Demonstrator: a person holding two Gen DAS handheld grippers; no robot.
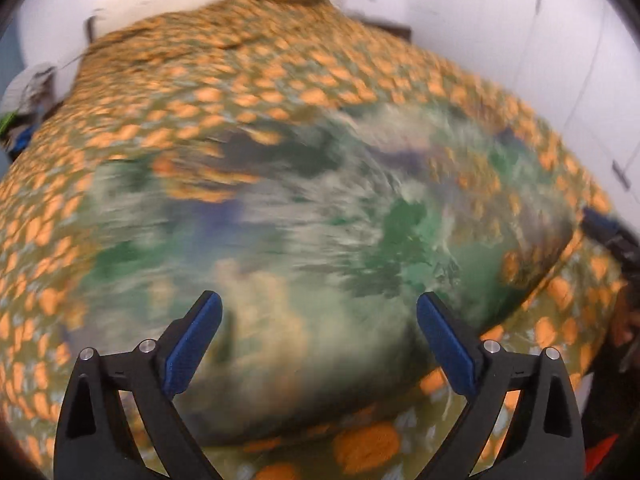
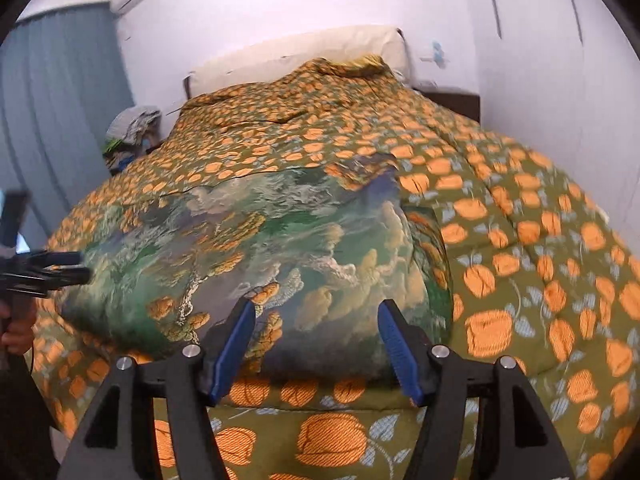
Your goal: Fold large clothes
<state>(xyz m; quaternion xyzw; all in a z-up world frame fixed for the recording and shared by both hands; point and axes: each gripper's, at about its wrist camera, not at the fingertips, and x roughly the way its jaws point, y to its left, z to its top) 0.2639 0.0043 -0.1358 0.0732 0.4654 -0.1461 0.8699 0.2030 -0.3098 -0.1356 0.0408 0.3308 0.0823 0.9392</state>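
Right tongs (image 2: 318,344) up front, blue pads parted, nothing between them. Released. Just beyond their tips lies the folded garment (image 2: 260,256), a green, grey and tan landscape print, doubled over on the bed quilt (image 2: 520,248) with its orange fruit pattern. The near hem sits right ahead of these tongs; the right-hand fold edge runs away just past the right pad.

Left tongs (image 1: 320,338) spread wide too, empty, hanging over the same garment (image 1: 320,224). That view is smeared, so creases on that side cannot be read. From the right camera the left tongs (image 2: 76,268) show at the garment's far-left edge, a hand below them.

By my reading one fold is laid and the next needs setting up. To do it well: take the two near corners together, pinch both layers rather than only the top one, lift evenly, and carry the hem toward the far edge so the sides line up. Keep clear of the quilt underneath.

Farther off, the pillow (image 2: 304,56) at the headboard, a clothes heap (image 2: 132,128) to the left.
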